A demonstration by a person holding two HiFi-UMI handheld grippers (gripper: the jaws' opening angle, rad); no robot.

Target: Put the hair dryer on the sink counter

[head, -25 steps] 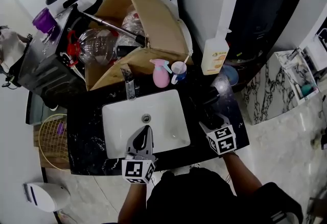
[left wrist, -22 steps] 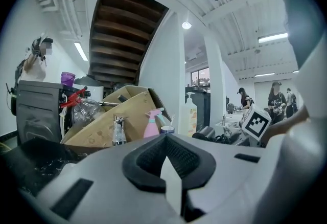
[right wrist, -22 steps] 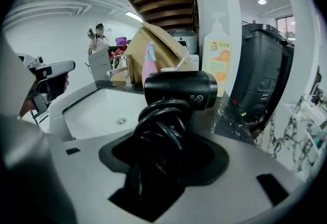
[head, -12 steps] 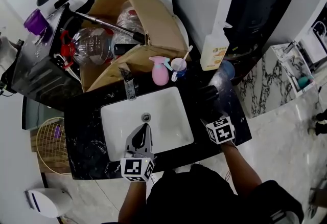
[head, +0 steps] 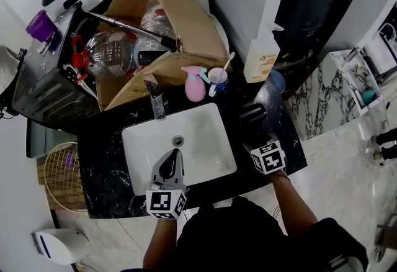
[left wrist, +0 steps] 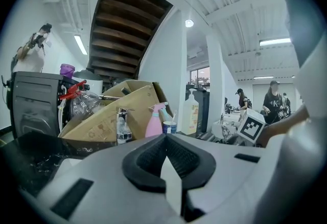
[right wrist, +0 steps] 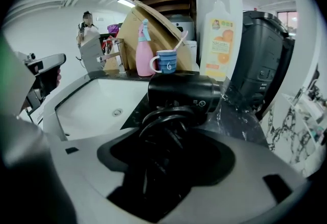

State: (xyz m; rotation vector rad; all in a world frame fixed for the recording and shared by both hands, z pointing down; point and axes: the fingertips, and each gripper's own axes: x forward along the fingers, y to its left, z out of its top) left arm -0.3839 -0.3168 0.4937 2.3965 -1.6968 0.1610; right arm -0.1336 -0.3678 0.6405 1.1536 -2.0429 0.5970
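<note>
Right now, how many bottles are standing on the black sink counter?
2: a pink spray bottle behind the basin beside the cup, a white pump bottle farther right. Others may be hidden.

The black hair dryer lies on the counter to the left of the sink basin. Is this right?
No. The hair dryer lies on the counter to the right of the sink basin, as the head view shows.

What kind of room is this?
Probably a bathroom washing corner, maybe a mock-up in a bigger hall. A white sink sits in a black counter with a faucet, and a hair dryer and a pump bottle are beside it.
</note>
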